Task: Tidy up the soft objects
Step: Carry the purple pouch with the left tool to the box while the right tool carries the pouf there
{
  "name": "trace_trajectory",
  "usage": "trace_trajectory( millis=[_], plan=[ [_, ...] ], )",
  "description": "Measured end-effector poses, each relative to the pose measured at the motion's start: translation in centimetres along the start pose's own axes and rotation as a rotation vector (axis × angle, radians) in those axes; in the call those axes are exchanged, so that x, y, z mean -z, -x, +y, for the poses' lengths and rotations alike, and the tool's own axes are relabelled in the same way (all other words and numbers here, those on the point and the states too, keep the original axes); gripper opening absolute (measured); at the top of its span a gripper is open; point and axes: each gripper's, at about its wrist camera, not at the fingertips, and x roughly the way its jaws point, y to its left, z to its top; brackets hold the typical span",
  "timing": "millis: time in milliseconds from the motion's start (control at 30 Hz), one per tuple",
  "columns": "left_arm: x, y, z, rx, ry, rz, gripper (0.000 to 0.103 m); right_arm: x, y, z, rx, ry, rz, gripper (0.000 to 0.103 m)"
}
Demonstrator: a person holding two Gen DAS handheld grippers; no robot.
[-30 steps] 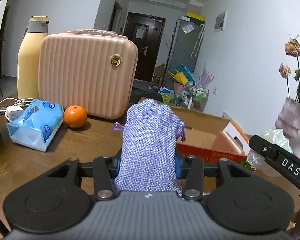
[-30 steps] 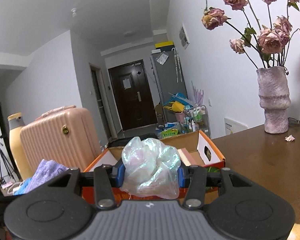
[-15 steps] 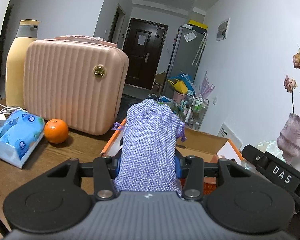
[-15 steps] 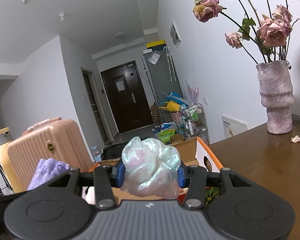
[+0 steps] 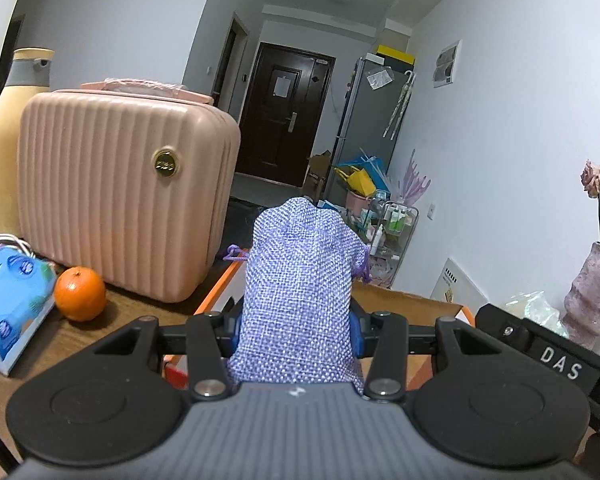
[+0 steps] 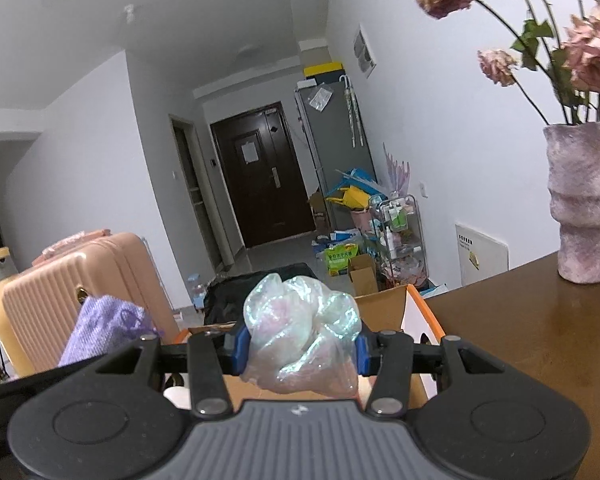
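My left gripper (image 5: 296,330) is shut on a purple woven drawstring pouch (image 5: 298,288), which stands upright between its blue pads. An iridescent plastic bag (image 6: 302,330) bulges between the pads of my right gripper (image 6: 300,350), which is shut on it. Both hang over an open cardboard box with orange edges (image 5: 404,306) (image 6: 414,312) on the wooden table. In the right wrist view the purple pouch (image 6: 104,330) shows at the left; in the left wrist view the right gripper's arm and its bag (image 5: 534,308) show at the right.
A pink ribbed case (image 5: 120,204) stands left of the box, with a cream bottle (image 5: 14,128) behind it. An orange (image 5: 80,294) and a blue tissue pack (image 5: 12,304) lie at front left. A purple vase of dried roses (image 6: 582,208) stands on the table (image 6: 532,344) at right.
Both grippers have moved forward over the table toward the box, each still holding its object. The case, orange and tissue pack have slid leftward in the left wrist view.
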Motion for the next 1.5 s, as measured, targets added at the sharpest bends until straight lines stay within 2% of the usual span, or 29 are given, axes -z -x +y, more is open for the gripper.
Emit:
trace_trajectory(
  millis=[500, 733, 1000, 1333, 1500],
  plan=[
    [-1.3, -4.6, -1.4, -0.013, -0.049, -0.002, 0.046, -1.3, -5.4, 0.9, 0.03, 0.11, 0.104, 0.047],
    [-1.2, -6.3, -2.0, -0.038, -0.083, 0.01, 0.046, -0.8, -7.6, 1.7, 0.069, 0.181, 0.153, 0.047],
    [-0.2, -8.2, -2.1, -0.069, -0.127, 0.046, 0.046, 0.4, -9.7, 2.1, 0.072, 0.212, 0.22, 0.047],
    [1.4, -9.2, -2.1, -0.083, -0.174, 0.063, 0.047, 1.8, -9.9, 2.7, 0.078, 0.254, 0.233, 0.047],
    [1.7, -9.1, -2.2, -0.085, -0.187, 0.05, 0.047, 2.0, -9.4, 2.9, 0.076, 0.276, 0.201, 0.048]
  ],
)
